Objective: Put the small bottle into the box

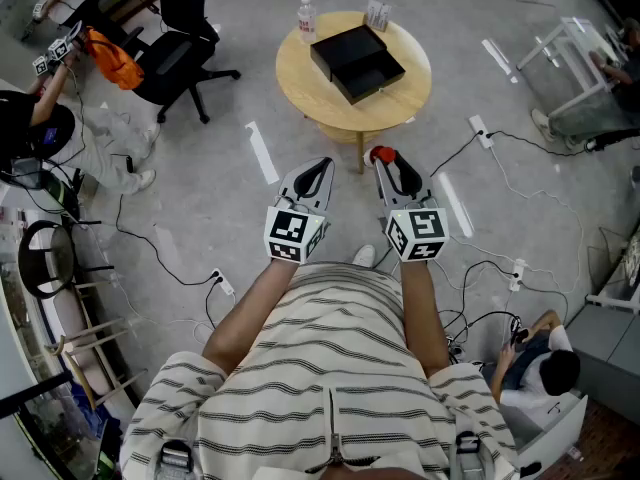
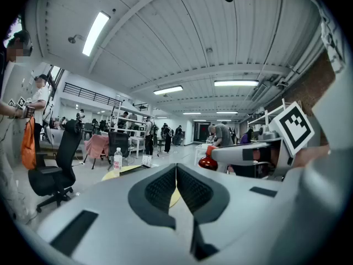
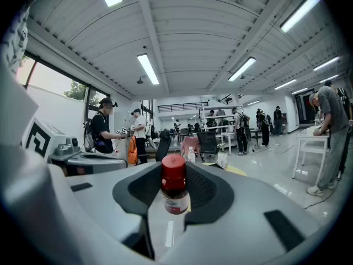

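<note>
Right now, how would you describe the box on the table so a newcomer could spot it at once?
Find the round pale wooden table ahead of the person. Near its middle lies the open black rectangular box. It is the only black thing there; the clear plastic water bottle and small white carton stand at the far edge.

Round wood table (image 1: 300, 86) w/ black box (image 1: 357, 61) mid, water btl (image 1: 306, 18) + small white item (image 1: 377, 14) at far edge
</note>
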`<action>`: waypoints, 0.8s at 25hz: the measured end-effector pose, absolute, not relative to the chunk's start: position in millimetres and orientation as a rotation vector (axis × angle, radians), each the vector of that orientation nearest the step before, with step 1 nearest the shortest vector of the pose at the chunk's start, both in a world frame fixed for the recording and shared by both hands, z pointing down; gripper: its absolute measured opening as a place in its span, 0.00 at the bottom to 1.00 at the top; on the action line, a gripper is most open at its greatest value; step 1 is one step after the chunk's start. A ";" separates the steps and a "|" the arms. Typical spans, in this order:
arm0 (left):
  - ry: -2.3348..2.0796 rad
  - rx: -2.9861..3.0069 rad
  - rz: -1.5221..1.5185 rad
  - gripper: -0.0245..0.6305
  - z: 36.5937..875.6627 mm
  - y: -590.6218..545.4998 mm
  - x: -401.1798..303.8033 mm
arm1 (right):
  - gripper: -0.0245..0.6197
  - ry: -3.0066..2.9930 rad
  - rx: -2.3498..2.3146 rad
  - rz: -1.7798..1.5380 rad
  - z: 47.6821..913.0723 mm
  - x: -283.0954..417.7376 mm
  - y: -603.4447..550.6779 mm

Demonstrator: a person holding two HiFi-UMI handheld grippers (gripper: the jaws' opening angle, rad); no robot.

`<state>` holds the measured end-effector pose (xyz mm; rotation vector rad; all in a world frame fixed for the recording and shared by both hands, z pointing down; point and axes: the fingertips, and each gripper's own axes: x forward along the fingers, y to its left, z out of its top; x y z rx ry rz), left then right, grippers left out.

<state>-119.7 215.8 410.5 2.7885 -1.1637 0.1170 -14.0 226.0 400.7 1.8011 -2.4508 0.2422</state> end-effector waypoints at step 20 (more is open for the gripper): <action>-1.235 2.710 0.187 0.07 430.2 205.8 -73.7 | 0.26 -2.538 1.709 0.325 419.3 29.8 208.8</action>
